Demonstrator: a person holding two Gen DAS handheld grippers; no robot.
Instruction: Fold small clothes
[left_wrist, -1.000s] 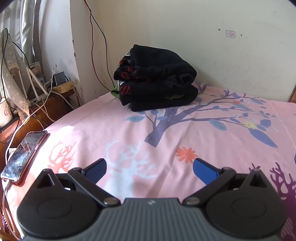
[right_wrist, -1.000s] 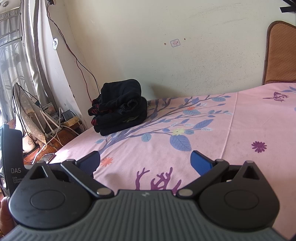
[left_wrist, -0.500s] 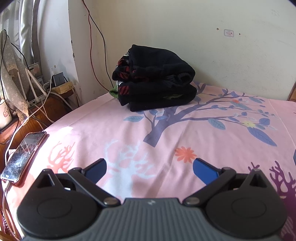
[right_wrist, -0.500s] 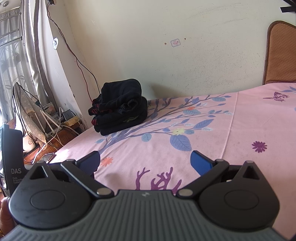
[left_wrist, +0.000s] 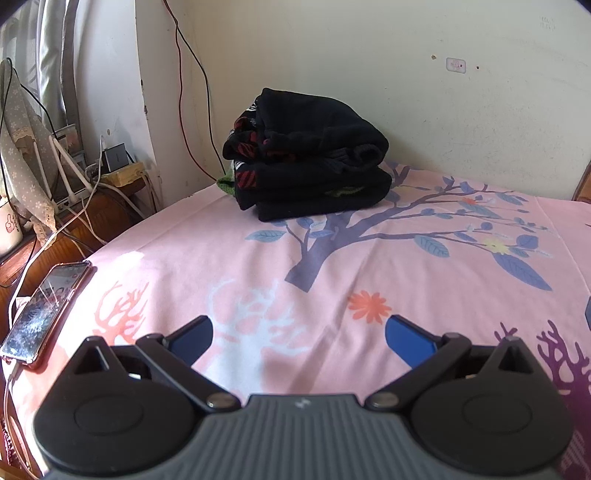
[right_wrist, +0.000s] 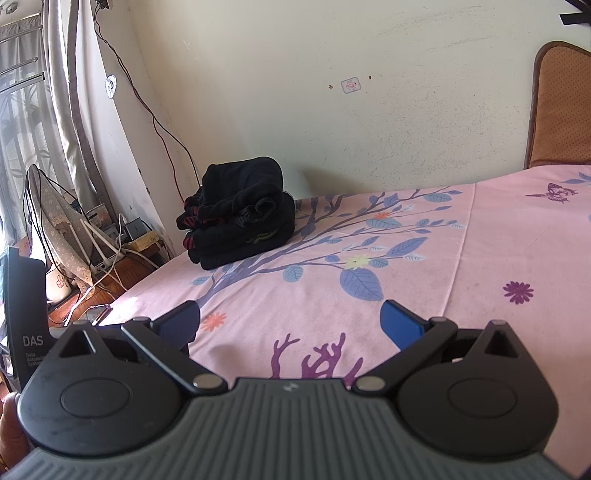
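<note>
Against the wall, soft black folded clothes (left_wrist: 306, 162) sit stacked on the pink sheet (left_wrist: 221, 258).

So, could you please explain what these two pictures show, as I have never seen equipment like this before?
There is no robot here: a person holds a hand-held claw in each hand, and a small wide-angle camera on each one looks forward along its two fingers. One picture comes from the left claw, the other from the right claw; the black and grey shapes at the bottom are the tools themselves, with blue finger pads. Both claws are open and hold nothing. Ahead lies a bed with a pink sheet printed with a tree. By the wall sits a pile of folded dark clothes. A phone lies at the bed's left edge.
</note>
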